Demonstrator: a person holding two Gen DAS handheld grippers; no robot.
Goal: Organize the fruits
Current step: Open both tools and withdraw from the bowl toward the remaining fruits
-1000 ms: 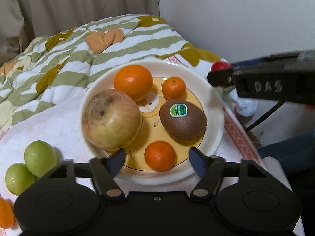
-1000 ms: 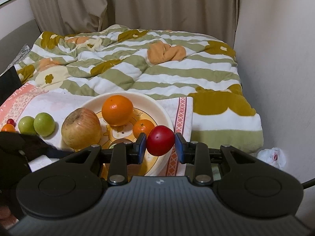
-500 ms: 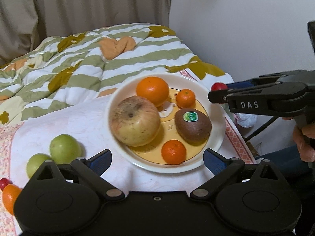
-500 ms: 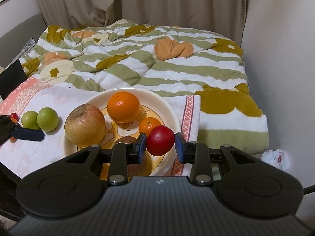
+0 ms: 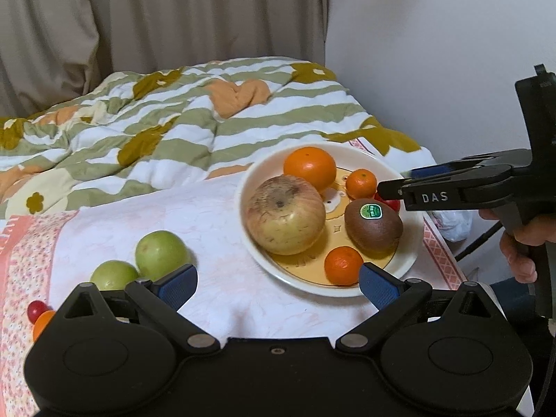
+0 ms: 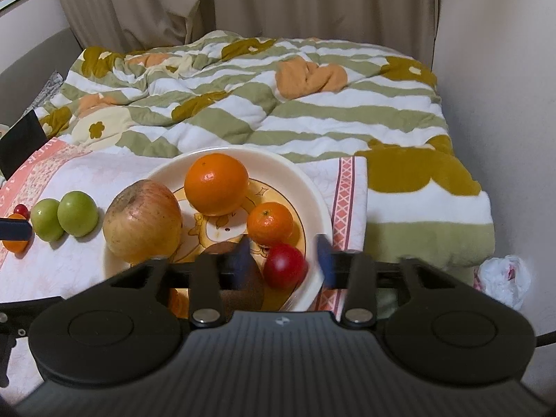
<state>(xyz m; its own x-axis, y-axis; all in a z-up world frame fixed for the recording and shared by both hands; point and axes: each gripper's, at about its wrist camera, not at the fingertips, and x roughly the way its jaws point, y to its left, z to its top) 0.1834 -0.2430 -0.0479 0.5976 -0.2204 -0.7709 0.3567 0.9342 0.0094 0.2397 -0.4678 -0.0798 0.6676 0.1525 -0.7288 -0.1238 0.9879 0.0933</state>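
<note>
A cream plate (image 5: 410,253) (image 6: 312,187) holds a large apple (image 5: 285,215) (image 6: 142,219), a big orange (image 5: 309,168) (image 6: 216,183), a small mandarin (image 5: 361,183) (image 6: 270,224), a second mandarin (image 5: 343,266) and a kiwi (image 5: 373,224). My right gripper (image 6: 283,259) is open over the plate's right side, with a red tomato (image 6: 284,266) (image 5: 391,203) lying loose between its fingers. My left gripper (image 5: 276,283) is open and empty, low over the cloth in front of the plate.
Two green fruits (image 5: 139,262) (image 6: 64,217), a small red fruit (image 5: 34,309) and a small orange one (image 6: 15,241) lie on the cloth at the left. A striped quilt (image 6: 278,111) lies behind. A wall is close on the right.
My right gripper has lowered over the plate and opened, letting go of the red tomato onto the plate. My left gripper has pulled back from the plate and opened wider.
</note>
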